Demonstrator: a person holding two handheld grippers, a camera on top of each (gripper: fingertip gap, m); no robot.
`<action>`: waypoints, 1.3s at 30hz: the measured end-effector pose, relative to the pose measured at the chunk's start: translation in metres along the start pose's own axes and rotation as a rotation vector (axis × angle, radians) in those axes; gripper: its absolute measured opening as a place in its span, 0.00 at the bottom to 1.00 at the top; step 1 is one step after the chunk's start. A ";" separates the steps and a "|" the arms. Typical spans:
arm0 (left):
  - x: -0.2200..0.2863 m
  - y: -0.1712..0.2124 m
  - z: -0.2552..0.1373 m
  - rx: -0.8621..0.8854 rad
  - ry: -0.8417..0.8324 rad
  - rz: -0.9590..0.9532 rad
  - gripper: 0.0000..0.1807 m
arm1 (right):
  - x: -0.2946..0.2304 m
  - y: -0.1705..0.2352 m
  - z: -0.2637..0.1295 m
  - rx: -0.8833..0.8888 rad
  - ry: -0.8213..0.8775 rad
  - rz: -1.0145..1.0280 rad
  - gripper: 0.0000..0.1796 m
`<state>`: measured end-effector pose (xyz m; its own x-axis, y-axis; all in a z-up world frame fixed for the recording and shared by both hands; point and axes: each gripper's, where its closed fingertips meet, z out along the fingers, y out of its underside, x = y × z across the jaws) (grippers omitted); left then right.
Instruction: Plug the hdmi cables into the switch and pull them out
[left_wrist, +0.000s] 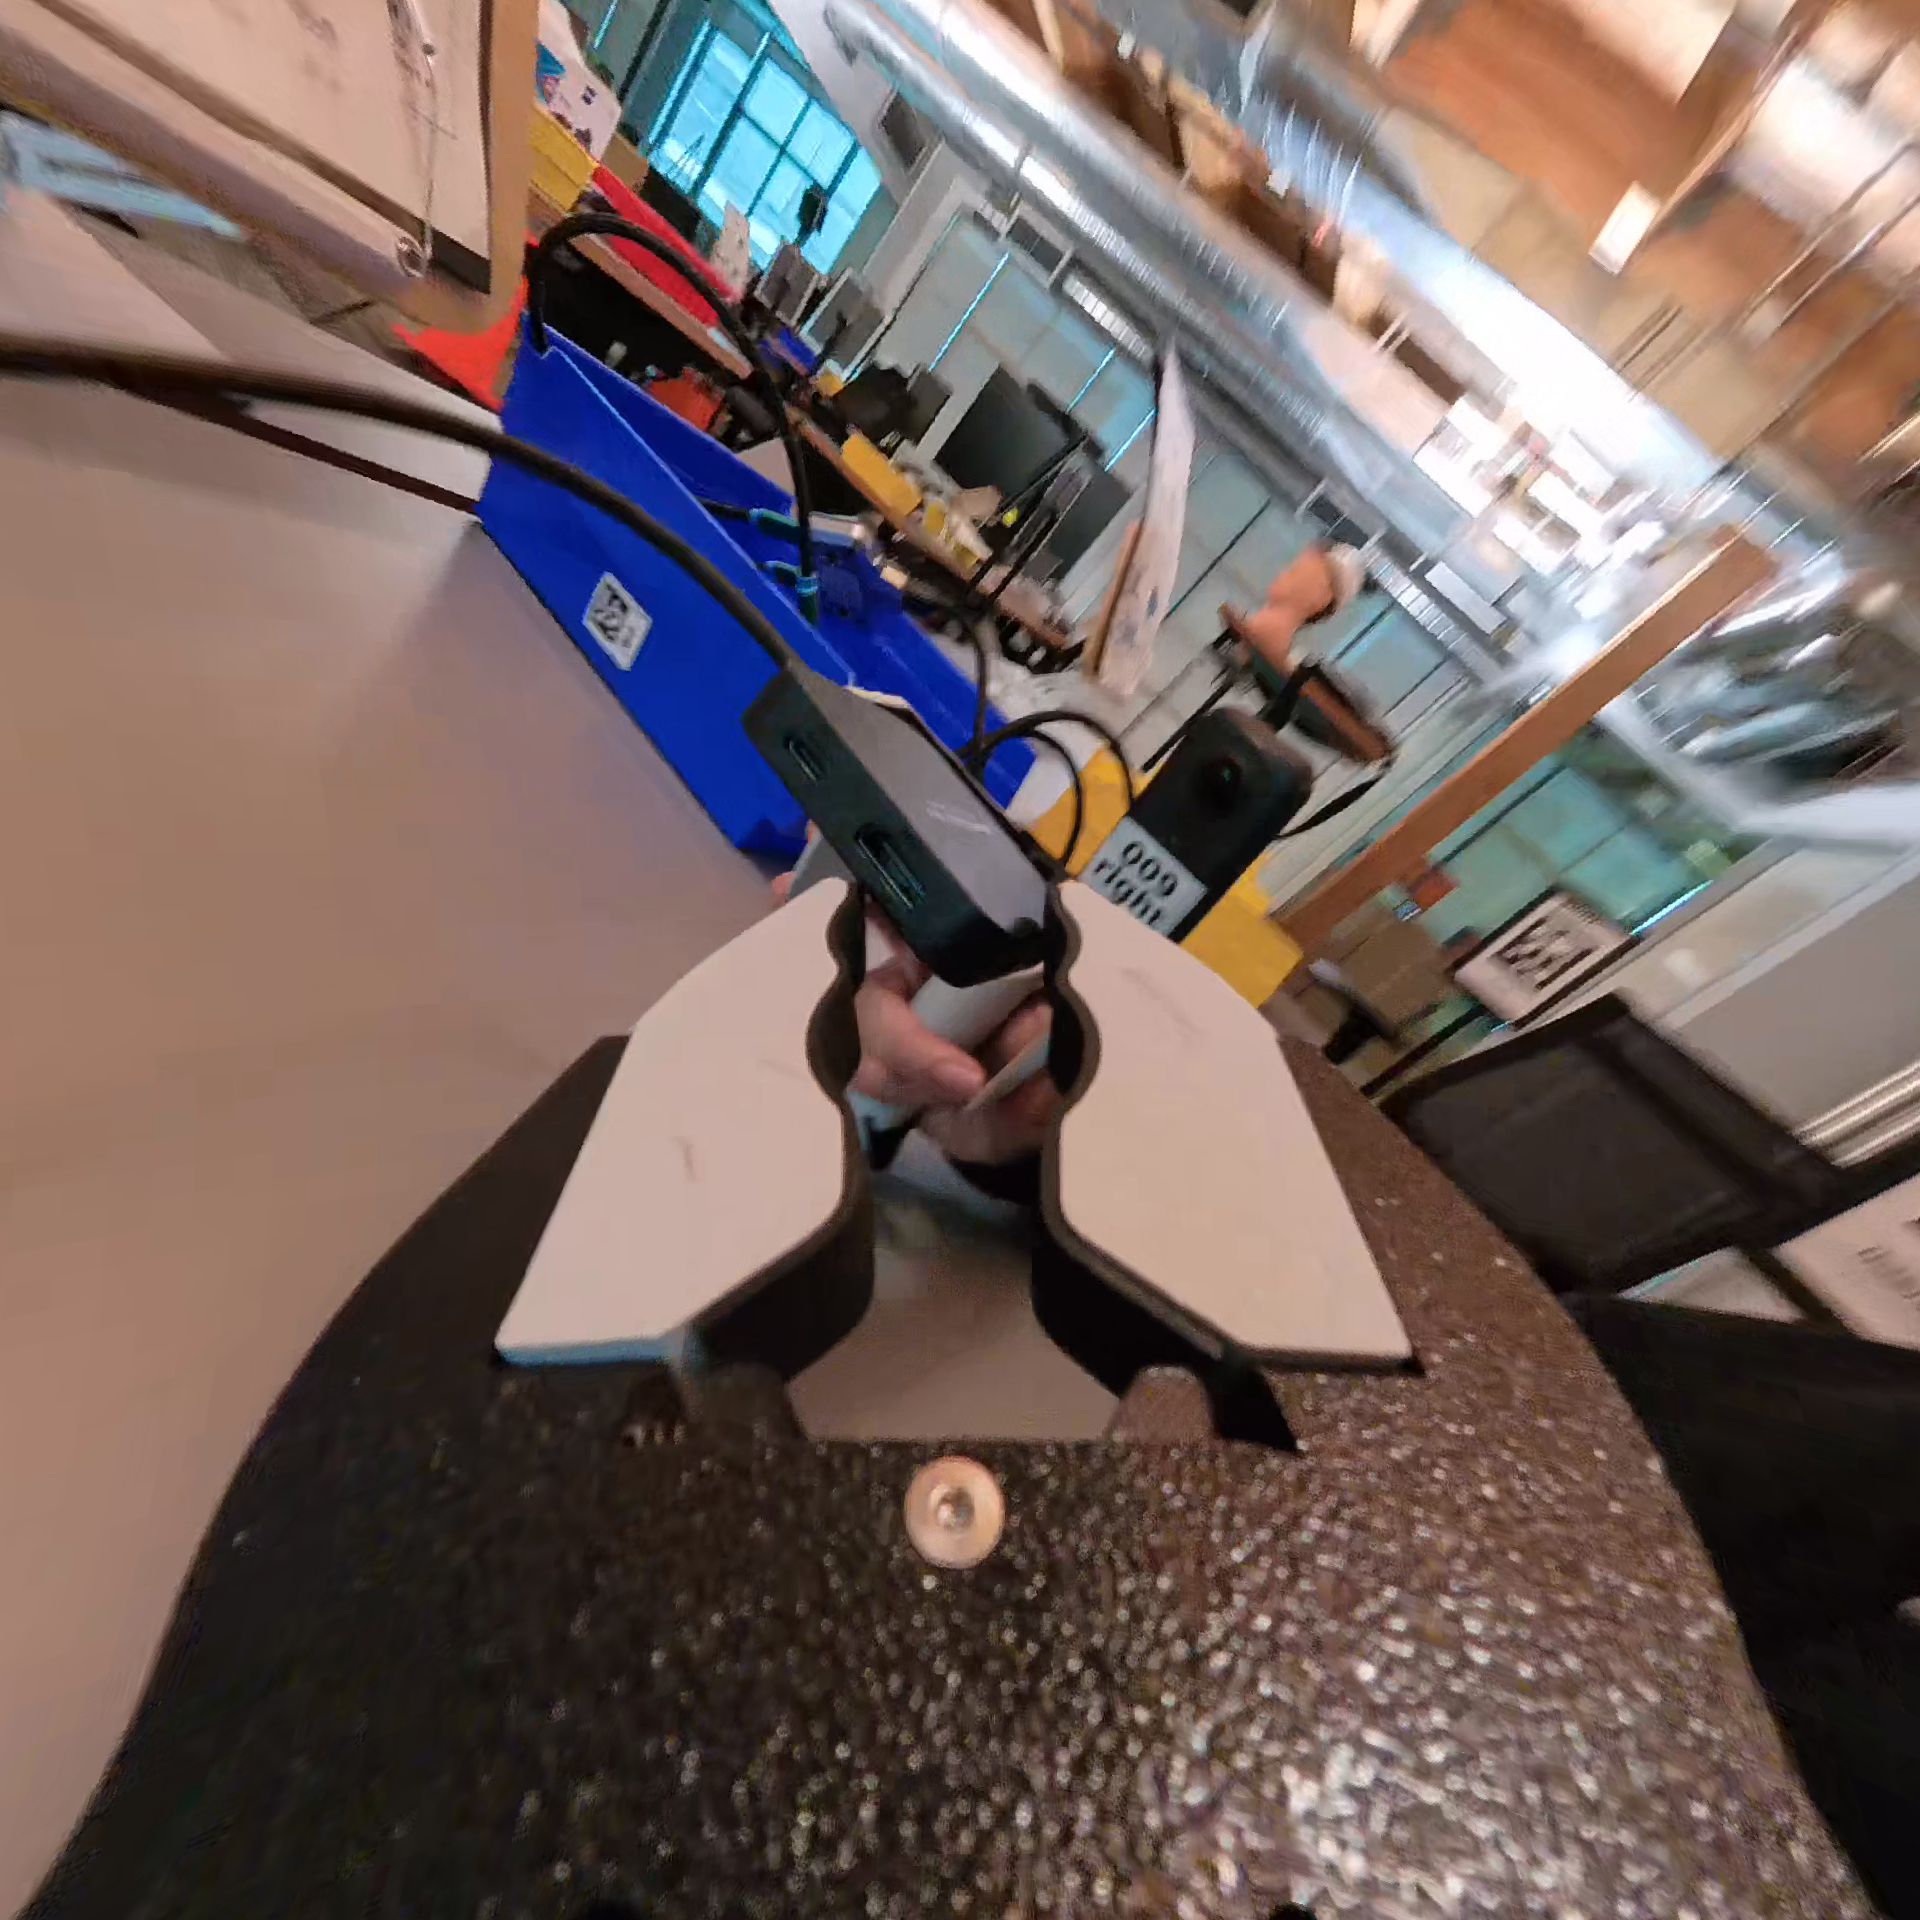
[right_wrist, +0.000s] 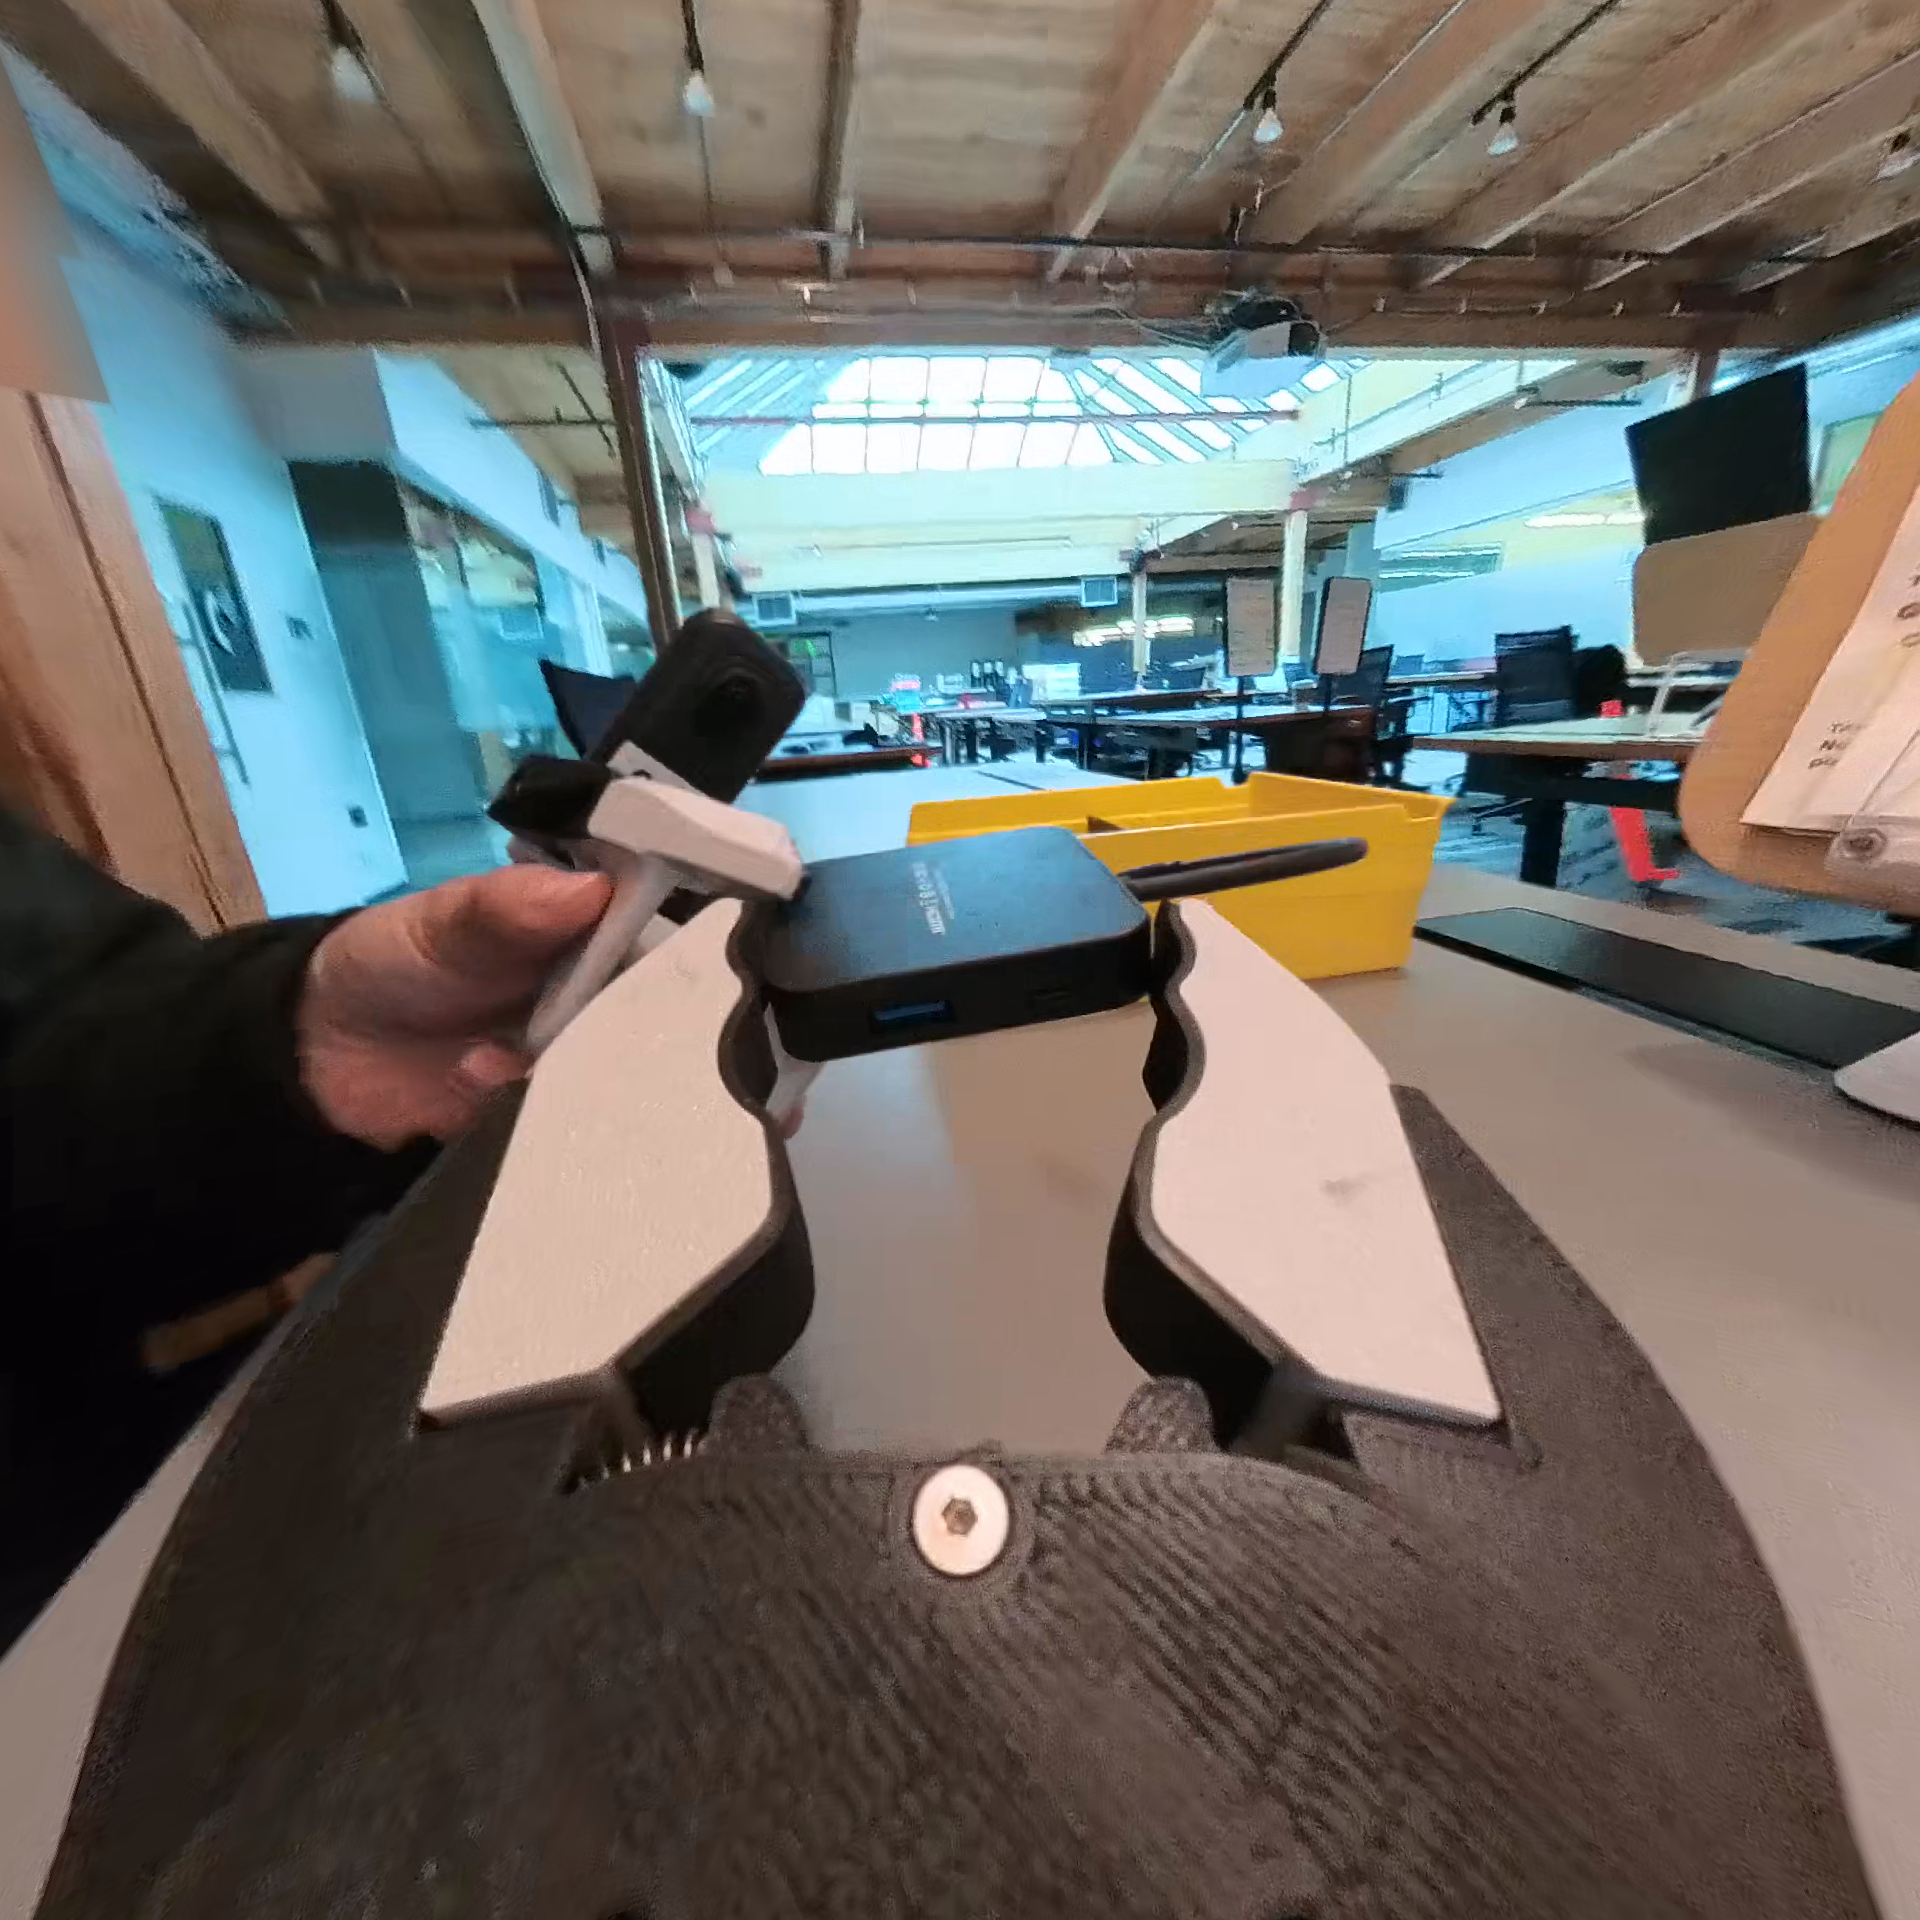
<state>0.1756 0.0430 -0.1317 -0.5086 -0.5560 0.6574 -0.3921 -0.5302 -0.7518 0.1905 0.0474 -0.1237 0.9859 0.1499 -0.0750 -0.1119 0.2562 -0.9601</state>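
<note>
The switch is a small black box, held in the air over the table between both grippers. My left gripper is shut on one end of it, one finger above and one below. Its white fingers and the hand holding it show in the right wrist view. My right gripper is shut on the switch across its width. The switch's own black cable trails over the table. The ports facing my left camera are empty. More black cables lie in a blue bin.
The blue bin stands on the pale table with a cardboard box behind it. A yellow bin stands just behind the switch. A flat black pad and a board with papers are at the right.
</note>
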 end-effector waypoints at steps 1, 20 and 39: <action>-0.002 -0.001 -0.002 -0.025 -0.029 0.055 0.20 | 0.001 -0.002 -0.001 0.008 0.001 0.009 0.40; -0.002 0.031 -0.020 -0.404 0.345 -0.388 0.08 | -0.036 0.039 0.006 -0.260 -0.124 -0.361 0.44; -0.003 0.029 -0.020 -0.416 0.302 -0.387 0.08 | -0.037 0.047 0.014 -0.310 -0.096 -0.376 0.43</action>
<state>0.1506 0.0418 -0.1560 -0.4405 -0.1377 0.8871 -0.8242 -0.3296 -0.4604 0.1467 0.0671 -0.1620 0.9332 0.1927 0.3033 0.3062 0.0153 -0.9518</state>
